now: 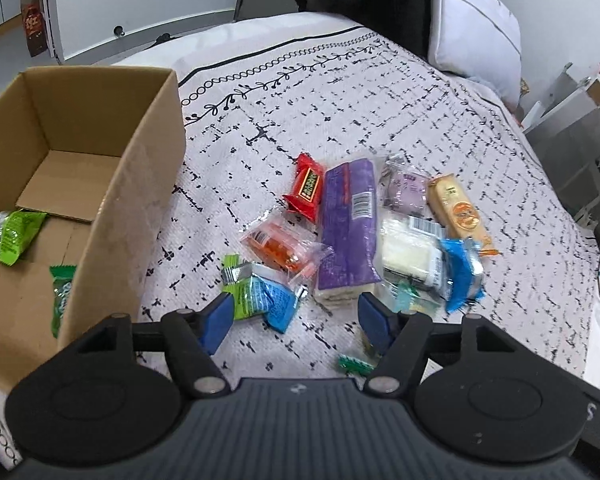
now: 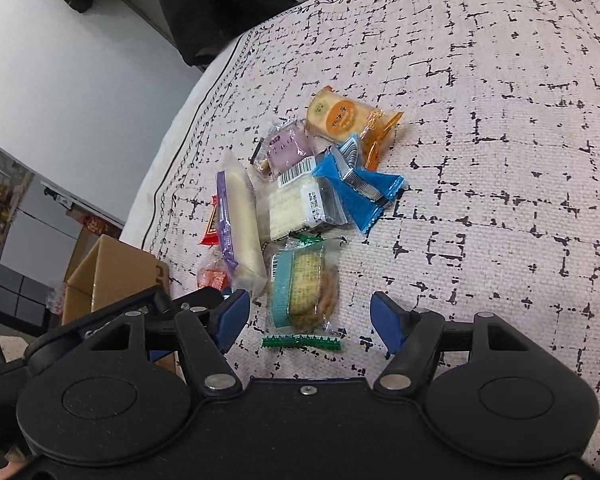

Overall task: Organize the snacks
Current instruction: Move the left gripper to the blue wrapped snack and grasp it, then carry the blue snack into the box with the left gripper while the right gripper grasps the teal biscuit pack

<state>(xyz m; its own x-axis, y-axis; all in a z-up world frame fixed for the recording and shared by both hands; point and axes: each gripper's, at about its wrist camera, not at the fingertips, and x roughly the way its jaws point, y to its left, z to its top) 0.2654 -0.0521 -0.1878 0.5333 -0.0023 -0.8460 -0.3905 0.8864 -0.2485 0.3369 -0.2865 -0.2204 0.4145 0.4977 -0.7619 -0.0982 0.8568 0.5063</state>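
Snack packets lie in a heap on the patterned bed cover (image 1: pixel 340 92). Among them are a long purple packet (image 1: pixel 348 232), a red one (image 1: pixel 304 192), an orange one (image 1: pixel 280 248) and a green-and-blue packet (image 1: pixel 260 296). My left gripper (image 1: pixel 296 322) is open just short of them, the green-and-blue packet beside its left fingertip. A cardboard box (image 1: pixel 140 184) at the left holds green packets (image 1: pixel 14 236). In the right wrist view a clear biscuit packet (image 2: pixel 304 288) with green ends lies just ahead of my open right gripper (image 2: pixel 312 318), its pads apart from it.
More packets sit further back: a yellow cracker pack (image 2: pixel 336 114), a blue one (image 2: pixel 364 192), a white cake (image 2: pixel 296 204) and a small purple one (image 2: pixel 288 148). A white pillow (image 1: pixel 472 20) lies at the head of the bed. The cardboard box (image 2: pixel 112 276) stands left of the heap.
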